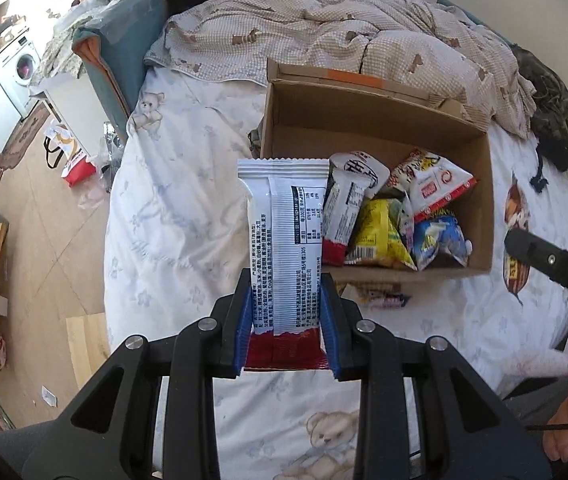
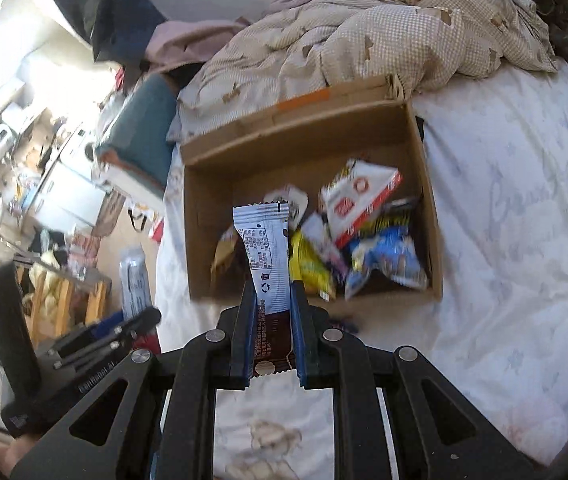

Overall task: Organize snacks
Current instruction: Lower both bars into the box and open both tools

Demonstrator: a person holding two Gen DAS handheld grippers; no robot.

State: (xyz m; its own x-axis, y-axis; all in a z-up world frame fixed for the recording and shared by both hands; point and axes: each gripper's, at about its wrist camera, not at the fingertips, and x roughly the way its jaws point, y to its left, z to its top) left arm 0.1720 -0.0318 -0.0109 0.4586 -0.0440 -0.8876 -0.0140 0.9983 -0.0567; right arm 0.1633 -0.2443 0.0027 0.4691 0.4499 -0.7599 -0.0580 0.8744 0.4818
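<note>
Left wrist: left tool (image 1: 287, 312) clamped on white red-ended snack packet (image 1: 284, 240), raised before open brown cardboard box (image 1: 379, 120) of snacks on bed (image 1: 172, 200).

Right wrist: right tool (image 2: 272, 332) clamped on slim white-and-brown snack bar wrapper (image 2: 262, 252), above same box's near edge.

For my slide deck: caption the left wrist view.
Left gripper holds a white-and-red snack packet above the bed, before a cardboard box of snacks.

Box (image 1: 375, 116) on bed (image 1: 188, 200), snack packs (image 1: 387, 220) in its right half.
</note>
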